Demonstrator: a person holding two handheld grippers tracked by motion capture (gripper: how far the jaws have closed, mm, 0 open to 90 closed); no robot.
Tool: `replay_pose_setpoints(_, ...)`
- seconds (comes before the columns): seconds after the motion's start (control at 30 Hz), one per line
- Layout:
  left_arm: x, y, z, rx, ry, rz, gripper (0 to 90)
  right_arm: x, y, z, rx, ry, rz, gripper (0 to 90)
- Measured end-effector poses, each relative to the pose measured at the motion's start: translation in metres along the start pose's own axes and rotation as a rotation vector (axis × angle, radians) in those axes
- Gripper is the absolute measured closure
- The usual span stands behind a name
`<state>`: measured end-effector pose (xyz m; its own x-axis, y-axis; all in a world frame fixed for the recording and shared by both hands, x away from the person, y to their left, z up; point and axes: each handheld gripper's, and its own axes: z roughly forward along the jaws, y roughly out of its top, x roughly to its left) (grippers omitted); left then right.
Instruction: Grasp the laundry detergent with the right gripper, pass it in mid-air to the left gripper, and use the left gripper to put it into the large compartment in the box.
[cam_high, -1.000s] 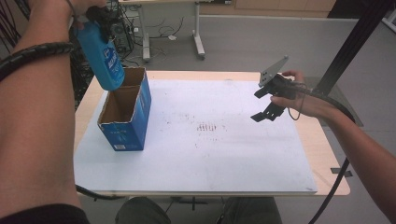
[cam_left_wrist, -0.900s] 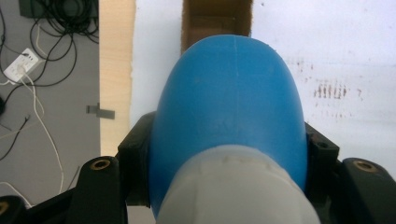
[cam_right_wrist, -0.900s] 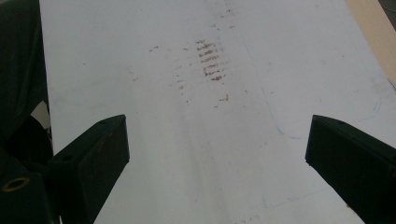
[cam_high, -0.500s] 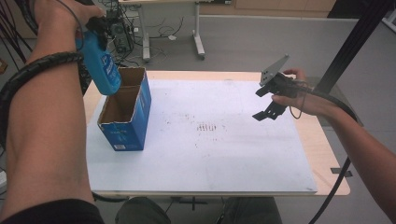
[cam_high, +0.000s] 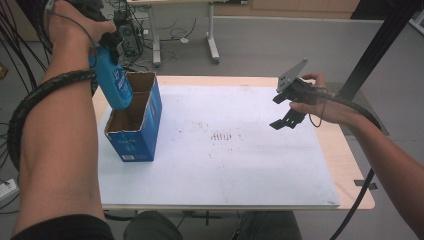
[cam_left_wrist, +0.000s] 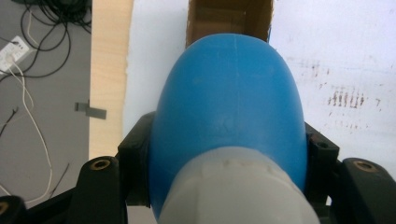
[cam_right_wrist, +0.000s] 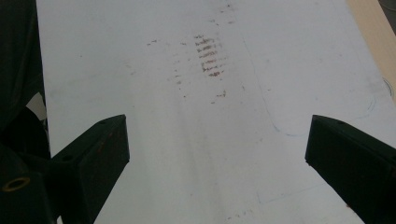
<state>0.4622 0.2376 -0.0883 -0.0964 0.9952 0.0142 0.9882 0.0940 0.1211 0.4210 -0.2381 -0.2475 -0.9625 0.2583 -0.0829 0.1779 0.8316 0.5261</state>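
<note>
Forearms enter from the near edge of the table (cam_high: 345, 175), whose top is covered by a white sheet (cam_high: 225, 165) bearing reddish-brown smudges (cam_high: 222, 136). Farther in, at the left, the left gripper (cam_high: 107, 42) is clenched on a blue bottle (cam_high: 114, 82), its jaws pressing both sides just below the pale cap; the bottle hangs base-down, tilted, with its base at the mouth of an open blue cardboard box (cam_high: 135, 135). At the right, the right gripper (cam_high: 286, 120) hovers above the sheet, jaws released and spread wide with nothing between them.
</note>
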Motion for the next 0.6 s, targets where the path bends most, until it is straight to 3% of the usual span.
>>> replay_pose_setpoints(0.6,-0.006,-0.004,0.051,0.013,-0.006,0.044,37.2,0.0,0.002,0.0,0.012,-0.006,-0.007,6.4)
